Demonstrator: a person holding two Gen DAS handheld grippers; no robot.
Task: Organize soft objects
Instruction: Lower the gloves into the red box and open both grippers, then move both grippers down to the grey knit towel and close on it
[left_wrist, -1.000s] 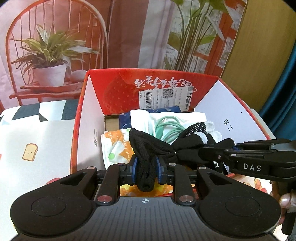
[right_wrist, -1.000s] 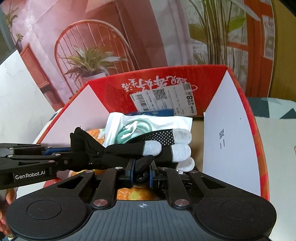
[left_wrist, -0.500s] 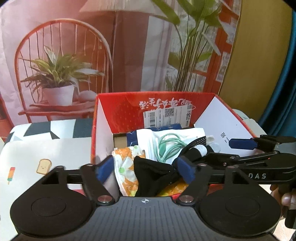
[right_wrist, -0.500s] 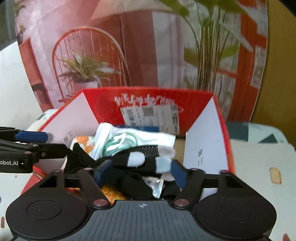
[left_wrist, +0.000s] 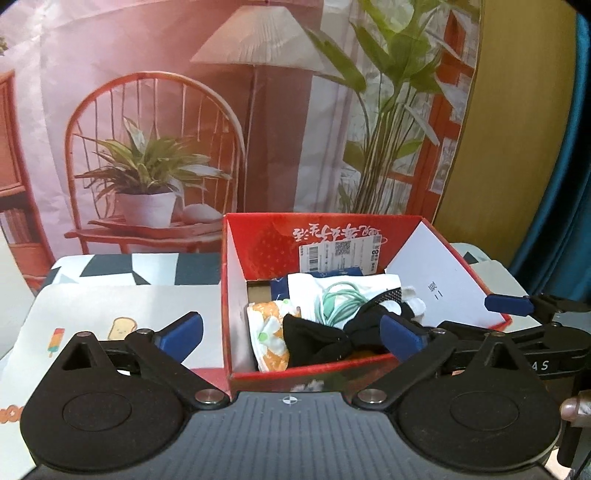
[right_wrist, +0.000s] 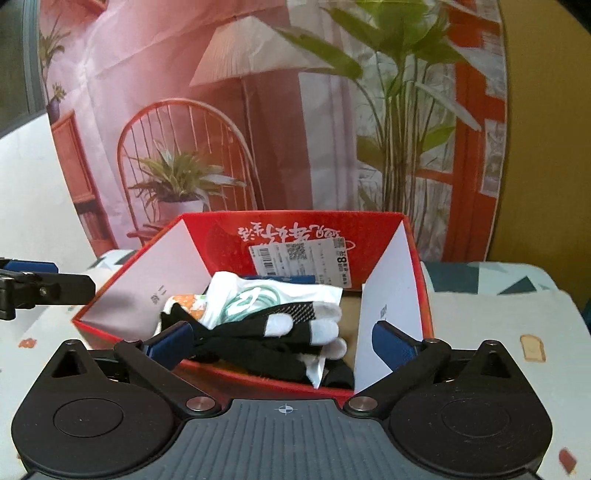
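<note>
Now black gloves (right_wrist: 255, 343) with white fingertips lie crumpled in the red box (right_wrist: 295, 229), both tongs spread.

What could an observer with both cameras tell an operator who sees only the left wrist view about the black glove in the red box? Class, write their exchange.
Observer: The black glove spreads its white fingertips toward the right wall of the red box.
Operator: Any free space there?
Observer: Yes, bare cardboard floor shows between those fingertips and the wall.
Operator: What lies right of the box?
Observer: Tablecloth with a toast print.
</note>
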